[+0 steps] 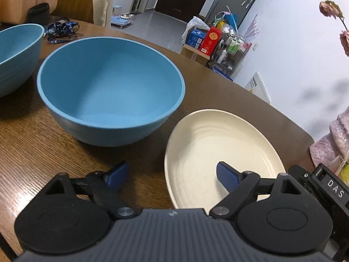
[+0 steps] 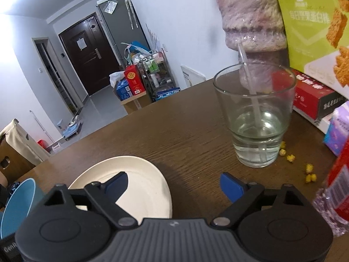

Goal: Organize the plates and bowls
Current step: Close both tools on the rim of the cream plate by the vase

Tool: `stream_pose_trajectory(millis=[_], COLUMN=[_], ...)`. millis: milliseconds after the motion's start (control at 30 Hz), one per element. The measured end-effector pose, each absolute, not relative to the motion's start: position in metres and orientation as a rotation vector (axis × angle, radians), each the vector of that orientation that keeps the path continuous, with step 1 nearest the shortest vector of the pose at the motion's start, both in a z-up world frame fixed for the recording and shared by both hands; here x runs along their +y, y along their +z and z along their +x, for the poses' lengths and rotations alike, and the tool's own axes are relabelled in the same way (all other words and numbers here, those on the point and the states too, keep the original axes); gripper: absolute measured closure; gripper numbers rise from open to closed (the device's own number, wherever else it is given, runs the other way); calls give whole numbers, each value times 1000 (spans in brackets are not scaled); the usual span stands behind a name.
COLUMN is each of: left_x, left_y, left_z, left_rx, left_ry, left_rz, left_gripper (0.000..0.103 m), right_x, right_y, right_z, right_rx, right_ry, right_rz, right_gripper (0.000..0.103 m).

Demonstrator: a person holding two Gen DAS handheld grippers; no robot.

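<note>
Left claw (image 1: 172,175): spread wide, straddling the cream plate's (image 1: 207,144) near-left rim, holding nothing.
Right claw (image 2: 174,185): spread, straddling the plate's right rim.
Blue bowl (image 1: 109,87): on desk (image 1: 43,144), just beside plate.
Glass (image 2: 255,118): right of plate.

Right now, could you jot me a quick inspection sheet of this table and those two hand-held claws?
Surface: brown wooden table, scattered yellow crumbs beside the glass.
Job's things: cream plate flat on the table; big blue bowl upright and empty beside it; second blue bowl farther left.
Clutter: glass of water with a straw, red box, green snack box, fuzzy pink vase.
Grippers: left gripper open, one of its fingers over the plate, rim between; right gripper open, holding nothing.
Cables: blue lanyard behind the bowls.
Surroundings: dark door, cluttered rack, chair.
</note>
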State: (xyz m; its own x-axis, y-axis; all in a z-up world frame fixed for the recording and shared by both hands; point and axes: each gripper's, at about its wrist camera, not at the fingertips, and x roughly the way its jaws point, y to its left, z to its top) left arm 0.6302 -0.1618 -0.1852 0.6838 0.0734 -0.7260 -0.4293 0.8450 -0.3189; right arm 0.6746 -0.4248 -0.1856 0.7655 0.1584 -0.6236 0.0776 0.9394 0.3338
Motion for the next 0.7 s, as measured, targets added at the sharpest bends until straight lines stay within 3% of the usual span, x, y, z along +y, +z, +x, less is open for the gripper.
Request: stream_pose_trajectory(millis=[367, 633, 700], left_x=[-163, -169, -169], left_y=[-186, -187, -188], left_z=[631, 632, 633], left_rx=[750, 744, 744], left_ry=[291, 271, 258], left_rz=[-476, -450, -450], left_gripper=[35, 55, 67], right_x=[-426, -426, -425], right_y=[-201, -210, -210], right_z=[678, 679, 680], right_rx=[707, 718, 716], right_ry=[39, 33, 45], right_rz=[371, 366, 368], right_gripper=[43, 59, 63])
